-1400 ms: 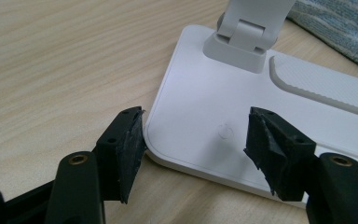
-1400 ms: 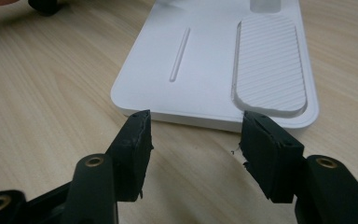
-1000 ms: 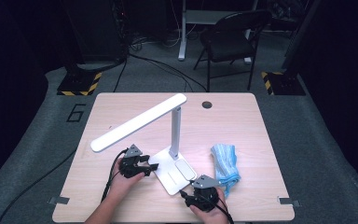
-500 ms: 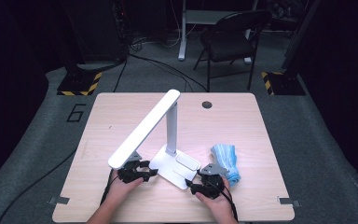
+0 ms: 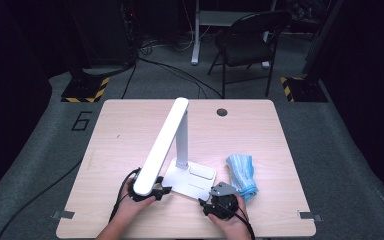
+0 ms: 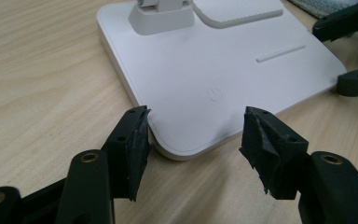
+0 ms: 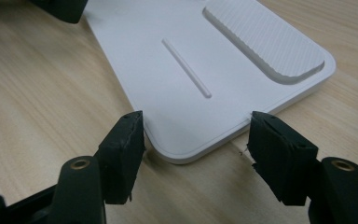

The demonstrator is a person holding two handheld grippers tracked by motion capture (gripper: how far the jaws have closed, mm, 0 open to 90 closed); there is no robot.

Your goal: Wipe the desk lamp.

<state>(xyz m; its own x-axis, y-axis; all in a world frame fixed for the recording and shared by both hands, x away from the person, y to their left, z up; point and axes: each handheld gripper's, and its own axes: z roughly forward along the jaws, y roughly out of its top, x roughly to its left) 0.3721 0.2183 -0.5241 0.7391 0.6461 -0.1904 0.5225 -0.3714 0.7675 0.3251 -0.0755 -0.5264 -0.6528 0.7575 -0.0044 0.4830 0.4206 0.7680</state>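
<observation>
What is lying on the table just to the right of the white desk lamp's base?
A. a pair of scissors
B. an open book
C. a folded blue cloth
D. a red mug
C: the high view shows a folded blue cloth on the table, right of the desk lamp's base.

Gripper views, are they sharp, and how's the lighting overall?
Left gripper view: lamp base crisp near the jaws, softer farther off. Right gripper view: similar, evenly lit, no glare. High view: table brightly lit, surrounding room dark, picture slightly soft.
</observation>
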